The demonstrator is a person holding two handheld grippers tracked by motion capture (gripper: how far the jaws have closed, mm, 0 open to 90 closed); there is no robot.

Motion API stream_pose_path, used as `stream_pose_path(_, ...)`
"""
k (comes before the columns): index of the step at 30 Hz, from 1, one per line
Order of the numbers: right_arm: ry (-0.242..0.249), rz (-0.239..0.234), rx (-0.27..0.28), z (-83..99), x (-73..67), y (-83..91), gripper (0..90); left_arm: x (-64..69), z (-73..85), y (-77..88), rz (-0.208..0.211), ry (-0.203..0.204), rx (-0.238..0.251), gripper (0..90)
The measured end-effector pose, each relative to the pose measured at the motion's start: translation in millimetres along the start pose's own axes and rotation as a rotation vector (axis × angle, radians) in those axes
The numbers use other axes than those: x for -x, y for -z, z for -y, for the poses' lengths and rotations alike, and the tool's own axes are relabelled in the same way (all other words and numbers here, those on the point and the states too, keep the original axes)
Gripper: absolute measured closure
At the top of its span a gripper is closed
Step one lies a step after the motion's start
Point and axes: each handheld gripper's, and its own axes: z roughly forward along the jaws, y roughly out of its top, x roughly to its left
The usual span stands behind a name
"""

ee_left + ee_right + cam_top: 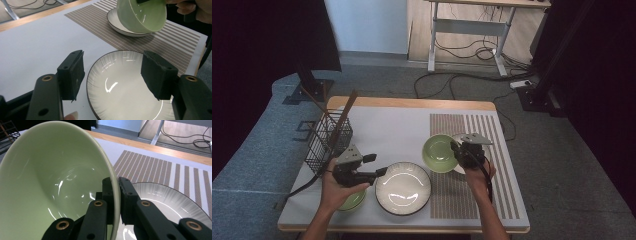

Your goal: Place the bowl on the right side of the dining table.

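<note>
Two green bowls, two white plates; my right claw [118,195] clamps the rim of one green bowl [439,152], tilted above the plate [117,20] on the striped mat [472,200]; my left claw [112,75], jaws apart, hovers over the other plate [403,188], the second bowl [352,201] under my wrist, on the counter [387,130].

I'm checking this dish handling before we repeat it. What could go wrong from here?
The right gripper pinches only the thin rim of the tilted green bowl; the glossy glaze could let it slip or swing. It hangs above a white plate on the striped mat, so a drop might chip both. The left gripper stands open just over the large white plate; lowering carelessly could knock its rim.
</note>
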Motion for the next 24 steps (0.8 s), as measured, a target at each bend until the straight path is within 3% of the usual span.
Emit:
stream_pose_path(12,-0.013,0.025,-0.007,2.3,9.8,0.1,84.5,-0.4,-0.3,3.7,-0.006,0.004,0.024,35.7)
stream_pose_path(24,-0.038,0.058,-0.003,4.2,23.2,2.9,84.5,-5.9,3.3,-0.5,-0.003,0.023,0.003,35.4)
